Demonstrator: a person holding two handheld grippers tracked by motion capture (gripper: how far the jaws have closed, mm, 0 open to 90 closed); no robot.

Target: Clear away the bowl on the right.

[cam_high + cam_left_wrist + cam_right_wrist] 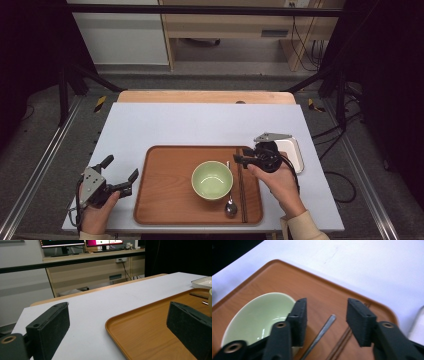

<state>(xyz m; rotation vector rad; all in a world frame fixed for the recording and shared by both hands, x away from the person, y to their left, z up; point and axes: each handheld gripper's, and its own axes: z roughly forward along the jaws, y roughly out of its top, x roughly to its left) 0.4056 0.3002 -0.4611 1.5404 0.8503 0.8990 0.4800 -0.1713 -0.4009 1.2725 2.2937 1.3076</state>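
Overhead, we saw our right gripper [240,159] held above the right part of the wooden tray [165,200], its jaws pointing left toward the green bowl [212,180]. Our right hand [277,182] gripped the tool from below, the forearm and pale sleeve coming in from the bottom edge. In the right gripper view the jaws stood apart with nothing pressed between them; the spoon [320,333] lay on the tray beneath the gap, its handle end showing between the pads, and the dark chopsticks [342,342] lay just beside it. From above, the spoon's bowl end [230,207] rested near the tray's front edge, right of the green bowl. A white dish [295,152] sat off the tray, behind our right hand.

Our left gripper [120,177] rested on the table [200,120] just left of the tray, jaws spread wide and empty, angled toward the tray, our left hand [95,210] wrapped round its body.
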